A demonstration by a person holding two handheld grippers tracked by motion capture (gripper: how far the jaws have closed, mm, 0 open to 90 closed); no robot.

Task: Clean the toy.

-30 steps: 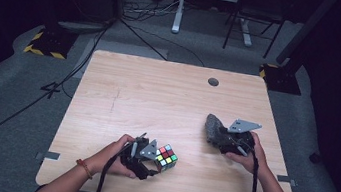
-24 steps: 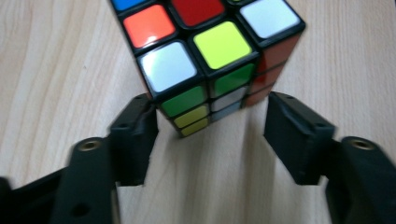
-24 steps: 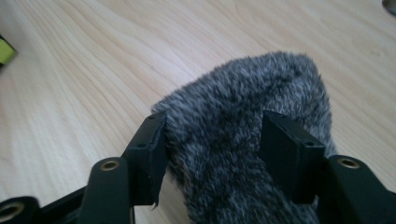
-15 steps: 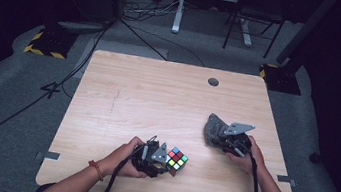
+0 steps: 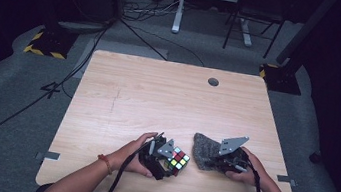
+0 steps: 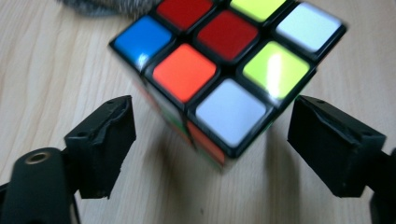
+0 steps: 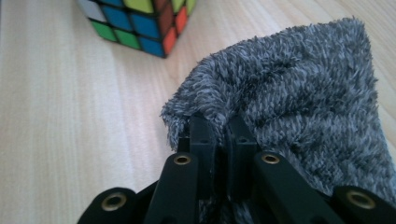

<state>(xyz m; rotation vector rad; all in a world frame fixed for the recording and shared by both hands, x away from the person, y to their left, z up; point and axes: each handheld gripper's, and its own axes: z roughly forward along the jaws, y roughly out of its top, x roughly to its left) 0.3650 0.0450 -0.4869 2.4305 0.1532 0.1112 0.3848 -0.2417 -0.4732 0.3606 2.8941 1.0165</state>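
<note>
While cube [image 6: 224, 70] sits, cloth [image 7: 299, 88] seems pinched.

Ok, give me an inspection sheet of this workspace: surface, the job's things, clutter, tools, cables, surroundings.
Surface: light wooden table, round grommet hole near the far edge.
Job's things: multicoloured plastic puzzle cube beside a grey fluffy cloth, both near the front edge.
Clutter: nothing seen.
Tools: left tool open, jaws just opened, either side of the cube, not pressing; right tool shut on the cloth's edge.
Cables: black cables trail from both tools; more on the floor.
Surroundings: grey carpet, dark room, yellow-black striped stand bases.
</note>
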